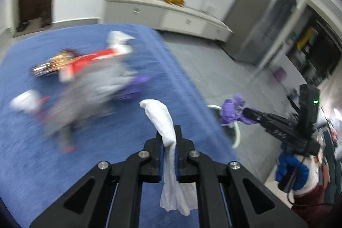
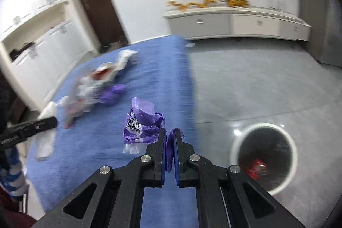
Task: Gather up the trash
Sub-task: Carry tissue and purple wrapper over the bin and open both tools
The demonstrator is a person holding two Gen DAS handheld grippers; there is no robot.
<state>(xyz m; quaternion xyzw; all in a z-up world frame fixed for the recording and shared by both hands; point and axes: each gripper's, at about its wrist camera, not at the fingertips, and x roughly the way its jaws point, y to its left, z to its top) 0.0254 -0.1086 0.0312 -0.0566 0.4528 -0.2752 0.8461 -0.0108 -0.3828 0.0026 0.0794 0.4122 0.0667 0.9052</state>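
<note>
The left claw point(image 1: 169, 143) pinches a white tissue point(image 1: 162, 119); the right claw point(image 2: 170, 142) clamps a purple wrapper point(image 2: 142, 123) — both above the blue surface point(image 2: 162, 69), the white-rimmed bin point(image 2: 264, 156) at the right claw's lower right.

- A tissue point(image 1: 164, 121) is clamped between the left gripper's point(image 1: 169, 142) fingers, over the table point(image 1: 25, 164).
- A wrapper point(image 2: 143, 125) is clamped in the right gripper point(image 2: 170, 142), near the table's right edge.
- A litter pile point(image 1: 89, 82) lies farther back on the table.
- The bin point(image 2: 264, 155) stands on the floor point(image 2: 256, 82), right of the table.
- A cabinet point(image 2: 235, 22) stands against the far wall.
</note>
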